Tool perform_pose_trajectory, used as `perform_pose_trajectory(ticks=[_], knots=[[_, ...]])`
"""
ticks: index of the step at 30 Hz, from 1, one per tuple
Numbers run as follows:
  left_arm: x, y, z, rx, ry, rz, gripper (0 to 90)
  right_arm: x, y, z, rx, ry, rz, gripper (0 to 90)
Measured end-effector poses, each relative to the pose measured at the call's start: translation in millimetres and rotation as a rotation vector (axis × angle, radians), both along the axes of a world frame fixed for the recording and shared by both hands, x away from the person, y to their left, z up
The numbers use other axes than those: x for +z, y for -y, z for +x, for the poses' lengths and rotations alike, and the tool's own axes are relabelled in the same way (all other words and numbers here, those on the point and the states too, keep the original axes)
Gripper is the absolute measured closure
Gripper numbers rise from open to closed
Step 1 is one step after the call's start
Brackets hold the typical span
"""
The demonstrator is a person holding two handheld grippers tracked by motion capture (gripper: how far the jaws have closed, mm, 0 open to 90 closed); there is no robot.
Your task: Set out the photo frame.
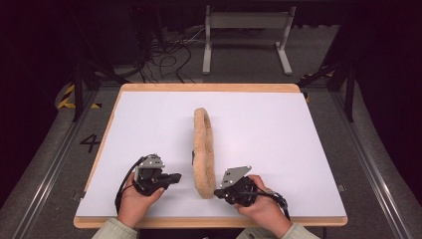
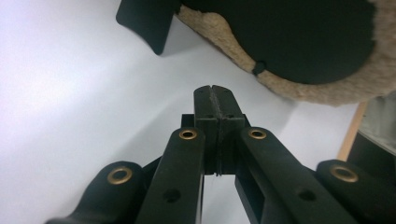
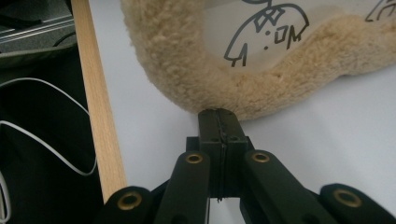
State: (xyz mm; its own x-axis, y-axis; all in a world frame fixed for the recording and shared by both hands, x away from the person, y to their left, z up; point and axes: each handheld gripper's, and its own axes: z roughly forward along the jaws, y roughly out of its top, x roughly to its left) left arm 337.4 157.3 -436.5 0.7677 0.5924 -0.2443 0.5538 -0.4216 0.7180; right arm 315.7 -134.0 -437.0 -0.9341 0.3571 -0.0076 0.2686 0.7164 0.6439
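Touching fuzzy tan ring [image 1: 204, 152], right hand-held gripper [image 1: 217, 192] closed

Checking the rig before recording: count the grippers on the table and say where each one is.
2. The left gripper is near the table's front edge, left of the fleecy ring. The right gripper is at the ring's near end, right side.

Your tan fleece ring [image 1: 204, 152] has a black underside and a line-drawn cartoon; tabletop [image 1: 278, 139] white, wood-edged; tongs [image 1: 217, 192] black.
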Motion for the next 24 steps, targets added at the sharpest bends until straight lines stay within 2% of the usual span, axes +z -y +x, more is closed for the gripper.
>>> perform_pose_trajectory(ticks=[3,6,9,15,20,22,24], knots=[[1.2,-2.8,-3.6,0.005,-0.004,-0.002,90.0,-0.5,-4.4,0.3,0.005,-0.002,0.004,90.0],[3.7,-14.7,-7.0,0.039,0.026,0.022,90.0,-1.3,-17.5,0.2,0.028,0.004,0.006,90.0],[2.9,-25.6,-8.1,0.059,0.016,0.000,89.9,-2.3,-25.8,0.9,0.041,0.004,0.010,90.0],[3.0,-31.7,-12.4,0.071,0.016,-0.008,89.0,-5.0,-41.1,4.2,0.062,-0.001,0.020,90.0],[2.4,-36.2,-16.8,0.078,0.021,0.004,87.8,-8.8,-59.8,8.2,0.097,0.002,0.006,90.0],[0.6,-40.7,-18.3,0.094,0.020,0.016,87.4,-12.7,-69.0,8.7,0.109,0.002,-0.005,90.0],[-0.4,-45.5,-19.4,0.101,0.015,0.009,86.5,-15.4,-77.6,9.4,0.116,0.010,-0.011,90.0]])
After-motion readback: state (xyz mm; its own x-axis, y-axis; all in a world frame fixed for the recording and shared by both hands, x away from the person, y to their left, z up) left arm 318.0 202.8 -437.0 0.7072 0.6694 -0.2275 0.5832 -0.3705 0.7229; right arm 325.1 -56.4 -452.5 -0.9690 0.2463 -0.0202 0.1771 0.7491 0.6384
